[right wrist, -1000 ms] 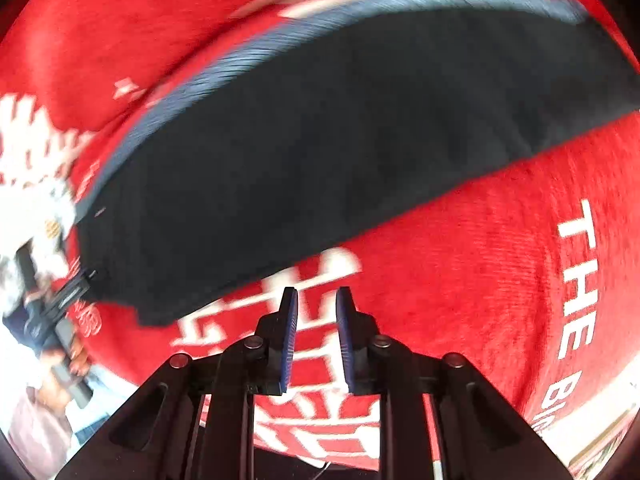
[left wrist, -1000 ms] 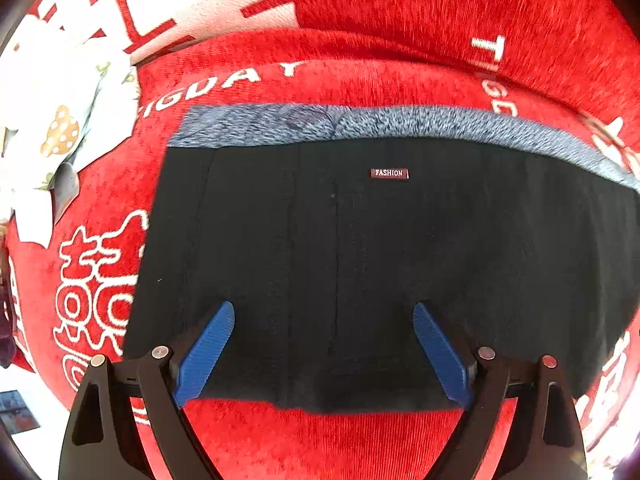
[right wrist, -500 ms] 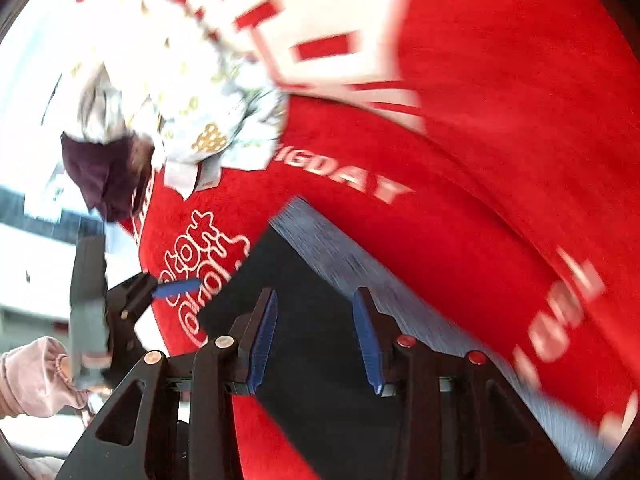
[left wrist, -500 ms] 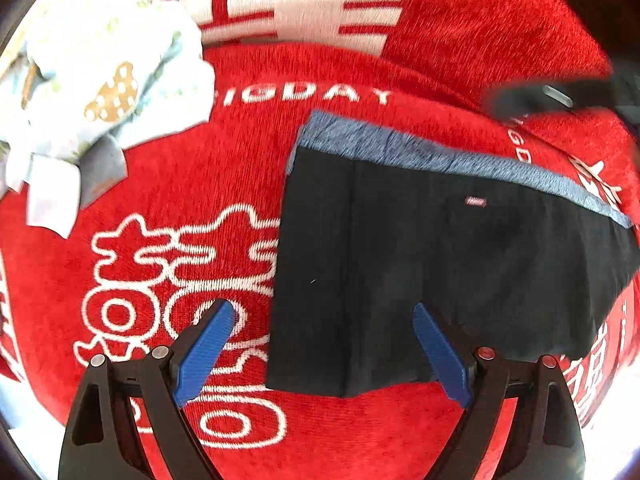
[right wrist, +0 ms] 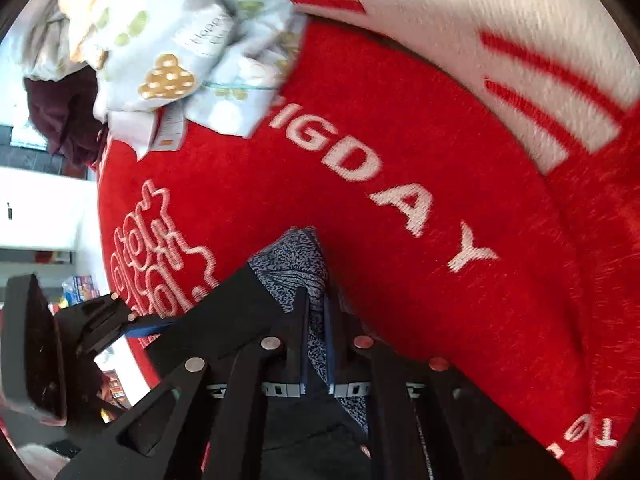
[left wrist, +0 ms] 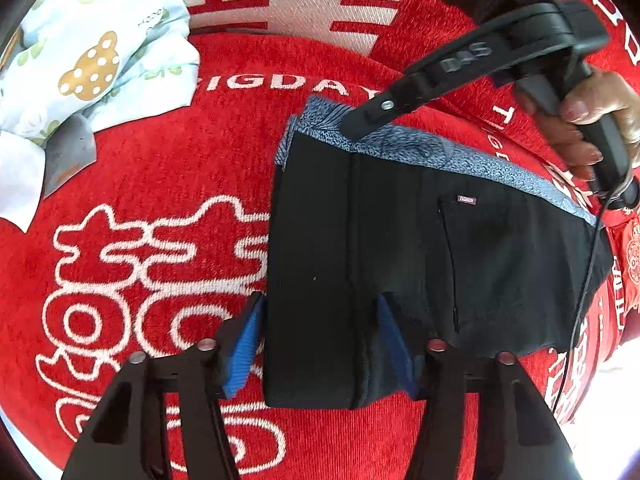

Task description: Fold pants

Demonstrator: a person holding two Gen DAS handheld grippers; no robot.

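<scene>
Since a second ago my right tool (right wrist: 316,320) has swung from the red cloth beside the pants onto their waistband, and my left tool (left wrist: 320,340) has narrowed its wide spread and slid to the left side of the pants (left wrist: 420,264); my right tool's blue pads are now nearly together, pinching the speckled grey-blue waistband (right wrist: 294,264) at its far left corner; in the left wrist view the same tool (left wrist: 356,128) comes down from the upper right, its tip on that corner, my right hand (left wrist: 596,120) wrapped around its handle; my left tool is partly open, one blue pad just outside the pants' left edge, the other resting on the black fabric further right, so the near left corner lies between them, not yet gripped; the pants lie folded into a flat black block, waistband along the far side, a small "FASHION" tag (left wrist: 467,199) above the pocket seam; under them spreads a red blanket (left wrist: 160,168) with white lettering and outlined characters; a pale blue printed cloth (left wrist: 92,52) lies bunched at the far left, well apart from the pants.
</scene>
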